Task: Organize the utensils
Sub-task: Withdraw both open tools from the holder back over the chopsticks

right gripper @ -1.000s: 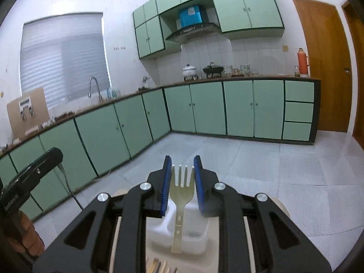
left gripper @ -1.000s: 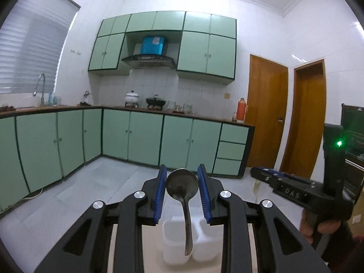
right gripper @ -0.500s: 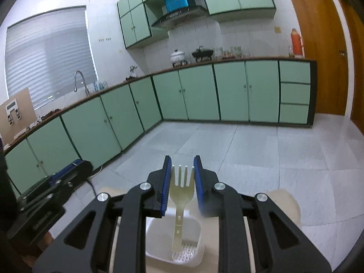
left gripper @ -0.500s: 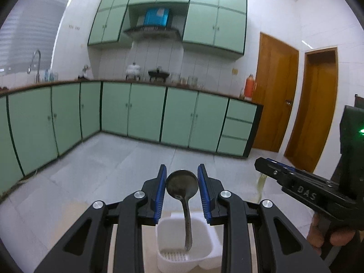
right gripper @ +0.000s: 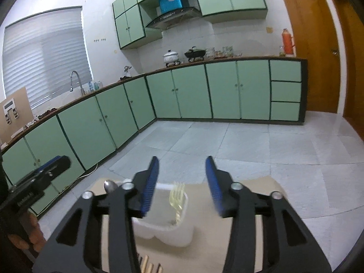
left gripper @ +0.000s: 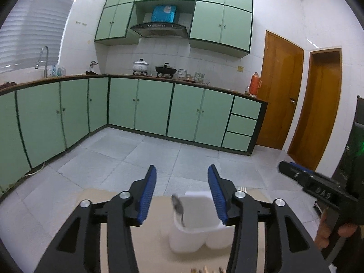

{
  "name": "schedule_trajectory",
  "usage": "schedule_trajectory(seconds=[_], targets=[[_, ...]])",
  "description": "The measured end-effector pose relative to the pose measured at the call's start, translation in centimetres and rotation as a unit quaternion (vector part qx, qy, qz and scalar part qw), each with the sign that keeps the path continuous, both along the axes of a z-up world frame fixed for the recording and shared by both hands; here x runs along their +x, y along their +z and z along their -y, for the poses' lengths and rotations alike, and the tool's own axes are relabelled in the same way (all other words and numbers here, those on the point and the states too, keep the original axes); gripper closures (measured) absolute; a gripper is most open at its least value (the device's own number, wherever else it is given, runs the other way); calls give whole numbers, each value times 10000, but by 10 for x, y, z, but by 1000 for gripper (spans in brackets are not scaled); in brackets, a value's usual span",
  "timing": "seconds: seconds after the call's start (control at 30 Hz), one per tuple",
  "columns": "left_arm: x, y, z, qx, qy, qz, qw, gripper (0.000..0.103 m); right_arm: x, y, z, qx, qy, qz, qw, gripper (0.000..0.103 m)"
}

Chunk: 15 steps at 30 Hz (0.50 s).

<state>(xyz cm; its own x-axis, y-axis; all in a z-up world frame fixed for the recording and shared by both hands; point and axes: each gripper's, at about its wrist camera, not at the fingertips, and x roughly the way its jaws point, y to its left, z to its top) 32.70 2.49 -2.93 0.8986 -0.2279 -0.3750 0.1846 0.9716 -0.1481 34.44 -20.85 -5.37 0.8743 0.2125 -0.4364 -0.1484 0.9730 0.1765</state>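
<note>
My left gripper [left gripper: 182,193] is open and empty above a white utensil holder [left gripper: 193,234] on a beige table. A metal spoon [left gripper: 178,208] stands in the holder's left compartment. My right gripper [right gripper: 180,184] is open and empty above the same holder [right gripper: 168,229]. A pale yellow fork [right gripper: 177,199] stands in its right compartment, tines up. The spoon's bowl [right gripper: 109,185] shows at the left in the right wrist view. The right gripper's body [left gripper: 318,186] shows at the right in the left wrist view.
Wooden chopstick ends [right gripper: 147,266] lie on the beige table [right gripper: 245,238] at the near edge. Green kitchen cabinets [left gripper: 147,109] line the far walls across a tiled floor. Two wooden doors [left gripper: 279,91] stand at the right.
Both grippers opened. The spoon dropped from the left gripper into the holder and the fork dropped from the right gripper into it. Both grippers rose slightly.
</note>
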Motion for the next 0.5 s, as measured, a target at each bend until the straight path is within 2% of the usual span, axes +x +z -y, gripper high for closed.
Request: schedule_trajectory(seconds=[0.17, 0.37, 0.5], targets=[[-52, -16, -6, 131, 17, -290, 9995, 50, -64, -18, 6, -157, -157, -87, 9997, 50], [-111, -62, -7, 234, 90, -935, 9953, 49, -144, -67, -4, -363, -276, -561, 9974, 50], [-139, -97, -4, 437, 76, -1382, 9894, 49, -177, -94, -13, -295, -214, -935, 9950, 50]])
